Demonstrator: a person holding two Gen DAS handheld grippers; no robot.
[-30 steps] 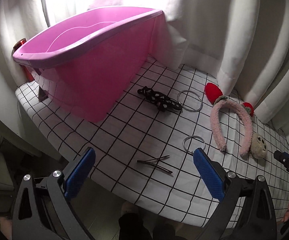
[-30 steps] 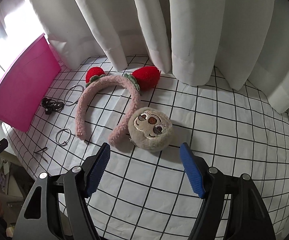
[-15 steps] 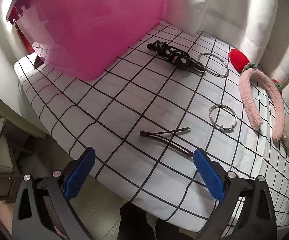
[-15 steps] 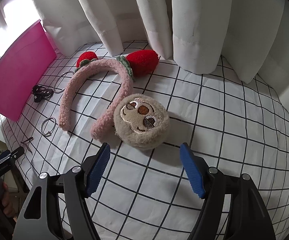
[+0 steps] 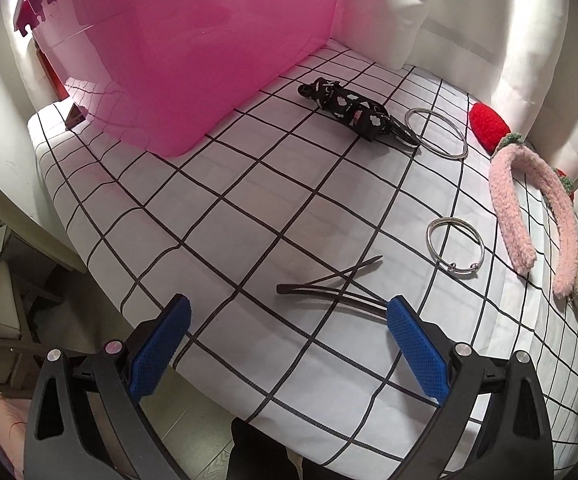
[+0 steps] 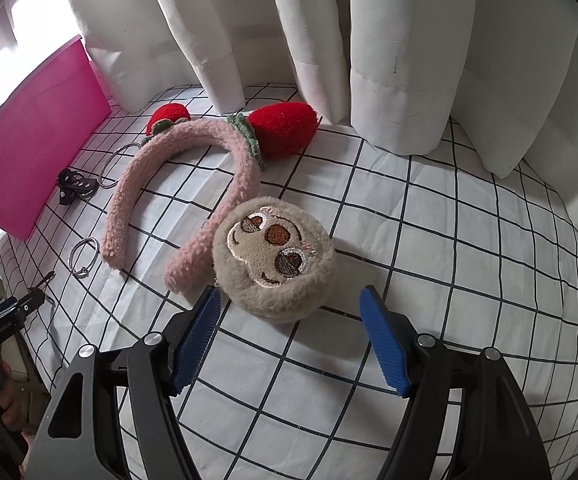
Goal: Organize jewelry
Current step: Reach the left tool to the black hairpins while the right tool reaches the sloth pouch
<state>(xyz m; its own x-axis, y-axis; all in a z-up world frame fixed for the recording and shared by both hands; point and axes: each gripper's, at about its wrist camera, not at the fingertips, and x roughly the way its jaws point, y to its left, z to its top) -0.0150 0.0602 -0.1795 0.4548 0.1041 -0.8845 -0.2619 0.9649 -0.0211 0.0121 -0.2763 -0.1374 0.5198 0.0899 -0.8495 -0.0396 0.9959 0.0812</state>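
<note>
Hairpins (image 5: 335, 286): two, crossed, long axes left-right, just beyond left gripper (image 5: 287, 312), jaws wide, empty. Plush monkey (image 6: 275, 258): just beyond right gripper (image 6: 291, 302), likewise wide, empty.

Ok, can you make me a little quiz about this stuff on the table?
1. True or false: the left gripper is open.
2. What lies nearest the right gripper? A) plush face B) black clip C) pink bin
3. How many silver rings does the left wrist view show, counting the big ring and small ring?

Key: 1. True, nothing between its fingers. 2. A. 3. Two.
</note>
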